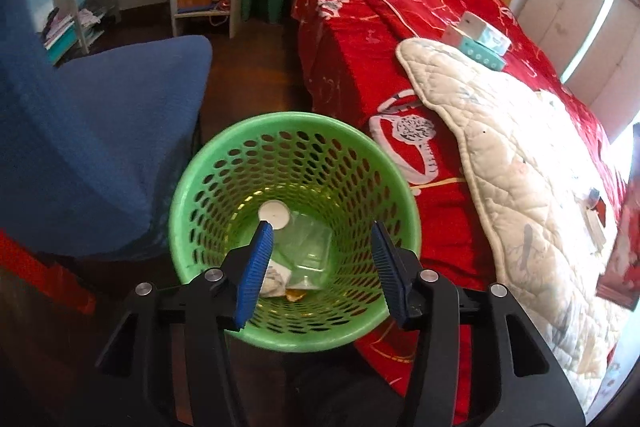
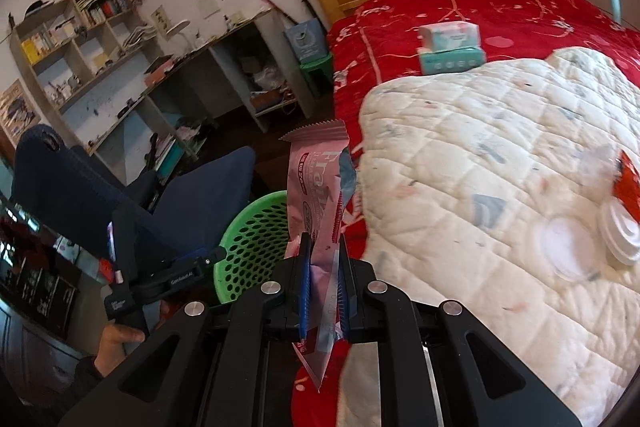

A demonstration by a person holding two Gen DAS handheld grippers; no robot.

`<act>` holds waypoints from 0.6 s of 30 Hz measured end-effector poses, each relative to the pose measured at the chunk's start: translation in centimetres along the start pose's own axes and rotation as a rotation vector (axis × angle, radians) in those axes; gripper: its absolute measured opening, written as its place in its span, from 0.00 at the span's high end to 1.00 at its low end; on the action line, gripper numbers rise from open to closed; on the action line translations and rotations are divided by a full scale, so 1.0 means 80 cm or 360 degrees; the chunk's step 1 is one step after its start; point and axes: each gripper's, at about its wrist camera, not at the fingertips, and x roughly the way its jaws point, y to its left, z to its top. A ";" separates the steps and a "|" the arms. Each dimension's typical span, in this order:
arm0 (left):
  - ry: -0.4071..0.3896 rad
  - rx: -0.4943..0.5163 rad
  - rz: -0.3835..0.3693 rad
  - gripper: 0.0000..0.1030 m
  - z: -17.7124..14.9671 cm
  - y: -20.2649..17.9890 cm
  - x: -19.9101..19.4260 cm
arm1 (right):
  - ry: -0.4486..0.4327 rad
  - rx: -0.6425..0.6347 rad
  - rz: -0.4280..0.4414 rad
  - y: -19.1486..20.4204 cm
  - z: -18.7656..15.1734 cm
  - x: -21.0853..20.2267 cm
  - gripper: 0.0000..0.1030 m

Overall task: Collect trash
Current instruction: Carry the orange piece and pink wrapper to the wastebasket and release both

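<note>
Left claw (image 1: 322, 241) hangs open right over the green basket (image 1: 188, 195), with a clear cup (image 1: 308, 251) down inside. Right claw (image 2: 323, 247) is clamped on a pink wrapper (image 2: 316, 183) beside the bed (image 2: 480, 167).

The left gripper (image 1: 322, 241) pointed steeply down over the basket (image 1: 192, 187), jaws apart and empty; the right gripper (image 2: 323, 259) was clamped on a wrapper (image 2: 316, 187) beside it.

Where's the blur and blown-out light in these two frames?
Left wrist: glare whitens the quilt at the right edge; basket sharp. Right wrist: motion blur smears the white lids on the quilt; pink wrapper in the right claw stays readable.
</note>
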 end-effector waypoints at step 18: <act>-0.0092 -0.0181 0.0046 0.42 -0.037 0.073 -0.046 | 0.0216 -0.0128 0.0093 0.095 0.010 0.145 0.87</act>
